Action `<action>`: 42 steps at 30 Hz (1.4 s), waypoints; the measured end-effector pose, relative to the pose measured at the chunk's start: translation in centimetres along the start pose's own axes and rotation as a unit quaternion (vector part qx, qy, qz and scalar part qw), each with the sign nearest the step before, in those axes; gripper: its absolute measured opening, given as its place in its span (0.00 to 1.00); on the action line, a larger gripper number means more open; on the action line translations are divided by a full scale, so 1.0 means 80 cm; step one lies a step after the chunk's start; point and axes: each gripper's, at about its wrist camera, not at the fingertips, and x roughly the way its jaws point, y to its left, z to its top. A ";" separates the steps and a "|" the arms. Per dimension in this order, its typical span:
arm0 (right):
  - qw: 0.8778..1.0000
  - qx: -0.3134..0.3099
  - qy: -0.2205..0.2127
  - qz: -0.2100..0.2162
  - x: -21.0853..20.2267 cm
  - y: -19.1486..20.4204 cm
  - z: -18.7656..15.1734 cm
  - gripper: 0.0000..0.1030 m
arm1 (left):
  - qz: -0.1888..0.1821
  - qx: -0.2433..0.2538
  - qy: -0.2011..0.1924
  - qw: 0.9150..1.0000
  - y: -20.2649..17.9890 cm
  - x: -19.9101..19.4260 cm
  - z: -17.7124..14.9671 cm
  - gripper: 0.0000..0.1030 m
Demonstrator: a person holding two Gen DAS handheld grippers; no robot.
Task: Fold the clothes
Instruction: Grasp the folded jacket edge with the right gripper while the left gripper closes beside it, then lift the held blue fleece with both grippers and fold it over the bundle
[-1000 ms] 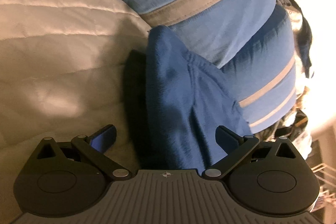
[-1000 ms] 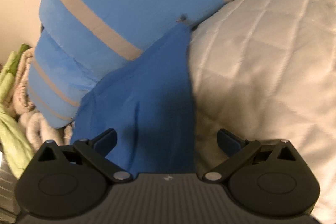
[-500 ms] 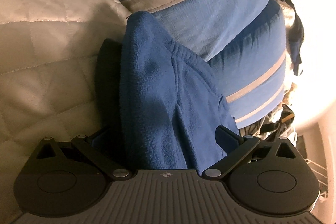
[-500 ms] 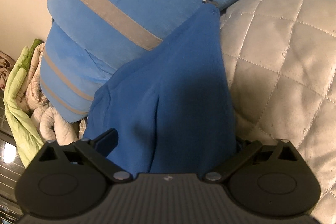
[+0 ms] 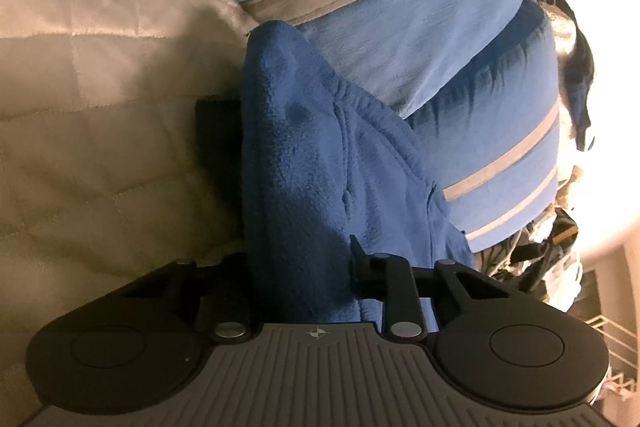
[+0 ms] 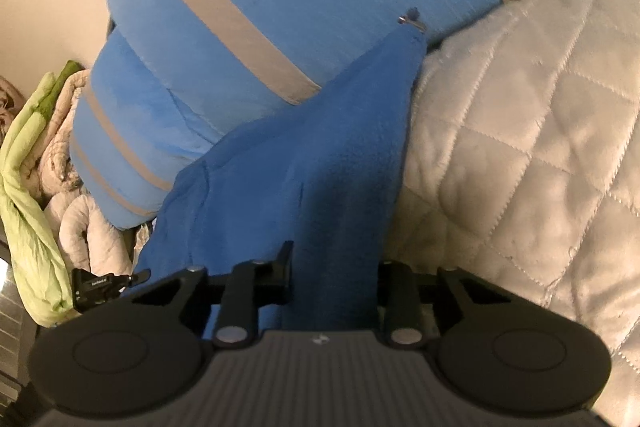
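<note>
A dark blue fleece garment (image 5: 304,147) lies on a cream quilted bedspread (image 5: 100,107), its far end against a blue pillow with grey stripes (image 5: 400,7). In the left wrist view my left gripper (image 5: 300,255) is closing its jaws on the near edge of the fleece, and the fabric is bunched between the pads. The right wrist view shows the same garment (image 6: 320,155) from its other side. There my right gripper (image 6: 334,267) is also closing, pinching a fold of the fleece. A small metal zip pull (image 6: 410,21) shows at the garment's far tip.
Two stacked blue striped pillows (image 6: 280,7) fill the space behind the garment. The quilt (image 6: 520,147) spreads out to the right in the right wrist view. A green cloth and pale bundled bedding (image 6: 28,167) lie past the bed's edge, and dark clutter (image 5: 568,247) sits beside the pillows.
Both grippers stood wide open around the fleece edge earlier. Their fingers have now come together, with the fabric gathered between them. The right gripper has shifted slightly.
</note>
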 end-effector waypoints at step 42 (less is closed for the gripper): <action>0.982 -0.111 -0.150 0.021 -0.175 0.185 0.003 0.22 | -0.050 0.115 -0.091 0.988 -0.176 -0.137 -0.004 0.18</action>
